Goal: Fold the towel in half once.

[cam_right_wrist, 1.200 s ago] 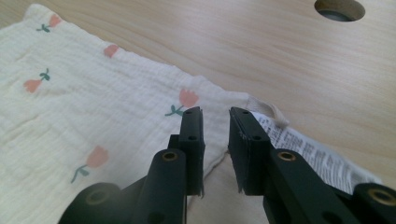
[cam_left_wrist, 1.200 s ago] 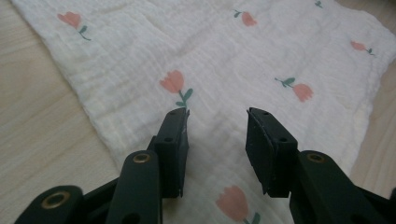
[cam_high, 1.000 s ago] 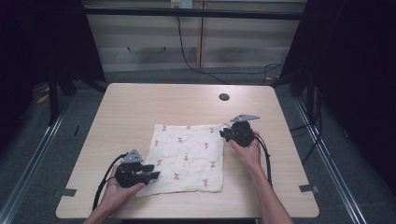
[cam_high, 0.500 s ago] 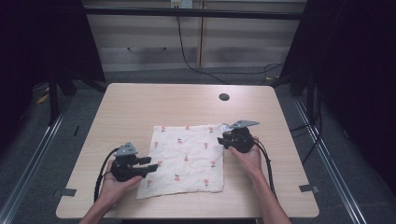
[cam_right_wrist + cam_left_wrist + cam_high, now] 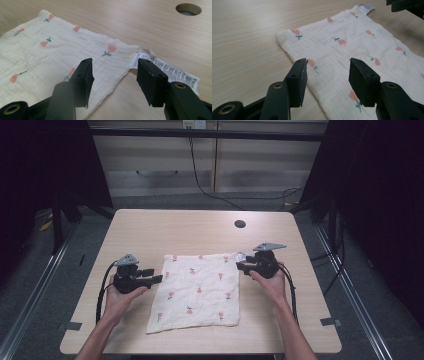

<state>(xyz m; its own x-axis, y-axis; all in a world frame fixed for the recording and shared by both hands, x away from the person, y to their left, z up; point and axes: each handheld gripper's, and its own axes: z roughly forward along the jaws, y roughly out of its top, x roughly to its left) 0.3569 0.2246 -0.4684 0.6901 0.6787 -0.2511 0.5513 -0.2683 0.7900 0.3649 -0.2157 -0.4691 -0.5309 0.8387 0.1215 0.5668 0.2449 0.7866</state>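
Both grippers' jaws, just opening, stand apart, gripping nothing above cloth [image 5: 197, 290].

Pale wood tabletop [image 5: 200, 227] in a dim, dark-sided room

The tabletop has rounded corners and a round cable hole [image 5: 240, 224] near its far edge; bits of grey tape [image 5: 331, 322] mark its near corners. Grey carpet floor [image 5: 60, 270] surrounds it, with metal rails [image 5: 30, 300] running along both sides. Behind stands a light wooden cabinet [image 5: 165, 165], and a black cable [image 5: 200, 180] hangs down its front and trails over the floor. Black curtains [image 5: 380, 195] close off left and right, leaving the sides in shadow.
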